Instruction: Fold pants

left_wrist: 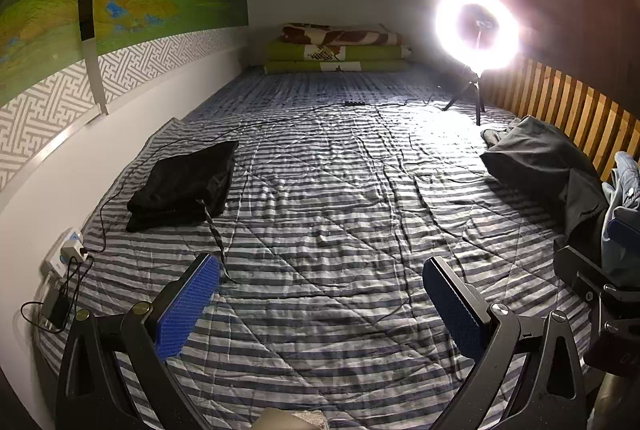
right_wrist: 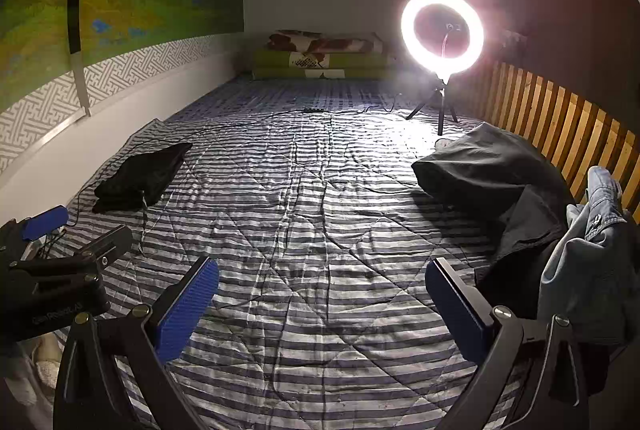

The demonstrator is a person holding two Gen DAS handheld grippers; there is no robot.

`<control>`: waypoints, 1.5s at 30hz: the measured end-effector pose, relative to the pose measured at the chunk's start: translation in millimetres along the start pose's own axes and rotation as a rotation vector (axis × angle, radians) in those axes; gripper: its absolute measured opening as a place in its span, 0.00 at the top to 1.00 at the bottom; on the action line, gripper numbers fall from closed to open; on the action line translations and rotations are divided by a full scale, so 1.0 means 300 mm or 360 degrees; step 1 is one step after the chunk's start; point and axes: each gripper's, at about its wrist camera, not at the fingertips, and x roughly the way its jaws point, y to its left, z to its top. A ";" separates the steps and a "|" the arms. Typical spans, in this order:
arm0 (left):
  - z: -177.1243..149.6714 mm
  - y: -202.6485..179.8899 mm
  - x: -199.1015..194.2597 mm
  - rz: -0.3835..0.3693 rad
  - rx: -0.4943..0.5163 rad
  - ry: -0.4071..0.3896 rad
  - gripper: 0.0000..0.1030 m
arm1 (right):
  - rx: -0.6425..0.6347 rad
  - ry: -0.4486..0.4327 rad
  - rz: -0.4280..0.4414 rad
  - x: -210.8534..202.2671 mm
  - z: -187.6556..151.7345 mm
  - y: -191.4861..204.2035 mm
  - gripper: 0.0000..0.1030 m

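Observation:
Folded black pants (left_wrist: 184,186) (right_wrist: 140,178) lie on the striped bedspread at the left, near the wall. A crumpled dark grey garment (left_wrist: 548,166) (right_wrist: 492,182) sits in a heap at the right by the wooden rail, with a light blue denim piece (left_wrist: 624,190) (right_wrist: 592,258) beside it. My left gripper (left_wrist: 320,294) hovers open over the bare stripes, nothing between its blue pads. My right gripper (right_wrist: 320,294) is open too, empty, with the grey heap just beyond its right finger. The left gripper's body (right_wrist: 60,262) shows at the right wrist view's left edge.
A lit ring light (left_wrist: 478,30) (right_wrist: 442,32) on a small tripod stands far right; its cable (left_wrist: 280,118) runs across the bed to a power strip (left_wrist: 68,254) by the wall. Folded blankets (left_wrist: 336,48) are stacked at the far end. A slatted wooden rail (right_wrist: 560,118) bounds the right.

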 end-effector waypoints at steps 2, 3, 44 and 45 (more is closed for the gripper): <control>-0.002 -0.003 0.001 0.0001 0.0000 -0.0002 0.00 | 0.0002 -0.0001 0.0000 0.001 0.000 -0.001 0.01; -0.002 -0.003 0.001 0.0001 0.0001 -0.0001 0.00 | 0.0002 0.0001 0.0001 0.002 -0.001 -0.001 0.01; -0.006 -0.032 0.041 -0.0034 0.0033 0.0024 0.00 | 0.0015 0.0046 0.0020 0.037 -0.010 -0.005 0.01; -0.006 -0.033 0.041 -0.0035 0.0032 0.0025 0.00 | 0.0015 0.0047 0.0020 0.038 -0.010 -0.005 0.01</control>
